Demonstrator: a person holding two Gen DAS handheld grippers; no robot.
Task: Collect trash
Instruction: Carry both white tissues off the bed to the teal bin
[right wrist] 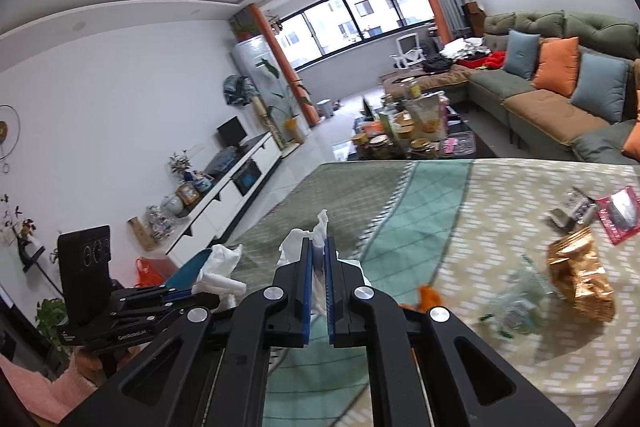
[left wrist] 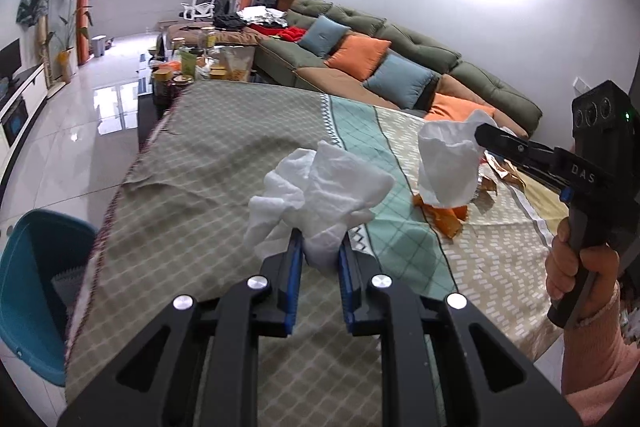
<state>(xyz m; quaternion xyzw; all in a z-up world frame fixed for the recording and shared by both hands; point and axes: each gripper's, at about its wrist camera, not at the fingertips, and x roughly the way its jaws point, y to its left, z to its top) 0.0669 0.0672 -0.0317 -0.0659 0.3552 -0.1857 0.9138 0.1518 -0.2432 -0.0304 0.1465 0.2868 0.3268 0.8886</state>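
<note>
Each gripper's pads clamp a crumpled white tissue [left wrist: 316, 187]; left gripper [left wrist: 319, 247], right gripper [right wrist: 319, 255].

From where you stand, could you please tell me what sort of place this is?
Most likely a home living room: a long green tufted sofa with orange and blue cushions, a white low TV cabinet, and a table under a patterned cloth.

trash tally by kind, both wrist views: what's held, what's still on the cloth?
Held white tissue wads: 2 (left gripper, right gripper)
Orange scrap: 1
Gold foil bag: 1
Clear plastic wrapper: 1
Red packet: 1
Total: 6
</note>
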